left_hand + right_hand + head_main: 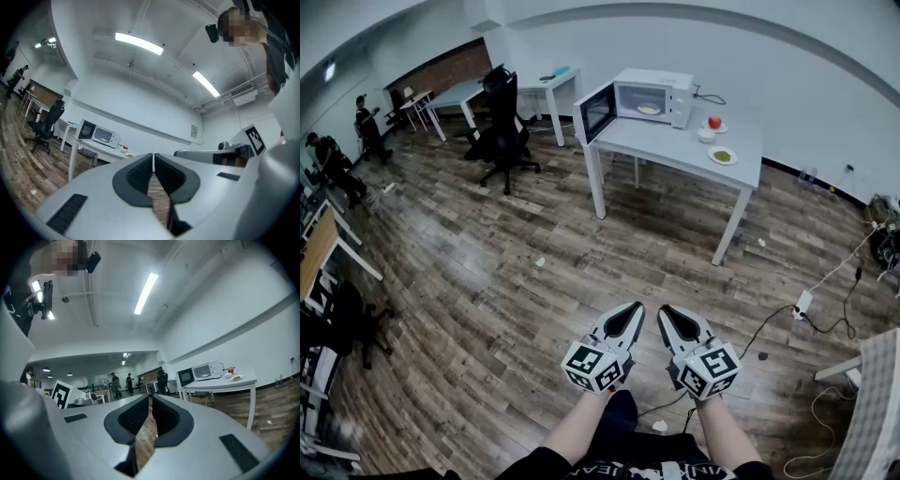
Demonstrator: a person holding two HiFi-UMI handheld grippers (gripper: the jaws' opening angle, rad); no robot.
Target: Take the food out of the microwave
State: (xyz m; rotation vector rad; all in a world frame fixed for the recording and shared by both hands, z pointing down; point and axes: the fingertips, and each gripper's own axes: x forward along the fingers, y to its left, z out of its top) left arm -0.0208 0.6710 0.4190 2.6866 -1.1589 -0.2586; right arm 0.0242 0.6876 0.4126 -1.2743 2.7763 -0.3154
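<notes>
A white microwave [652, 97] stands far off on a white table [675, 145], its door [594, 112] swung open to the left. Inside it lies a plate of pale food [648, 110]. The microwave [104, 135] is small and distant in the left gripper view, and the microwave [206, 371] is just as distant in the right gripper view. My left gripper [636, 307] and right gripper [666, 311] hang side by side low in the head view, over the wooden floor and well short of the table. Both are shut with nothing between the jaws.
On the table beside the microwave are a red apple on a saucer [714, 123], a white bowl [705, 135] and a plate of green food [723, 157]. A black office chair [504, 131] stands left of the table. Cables and a power strip [803, 305] lie on the floor at right. People [333, 164] stand far left.
</notes>
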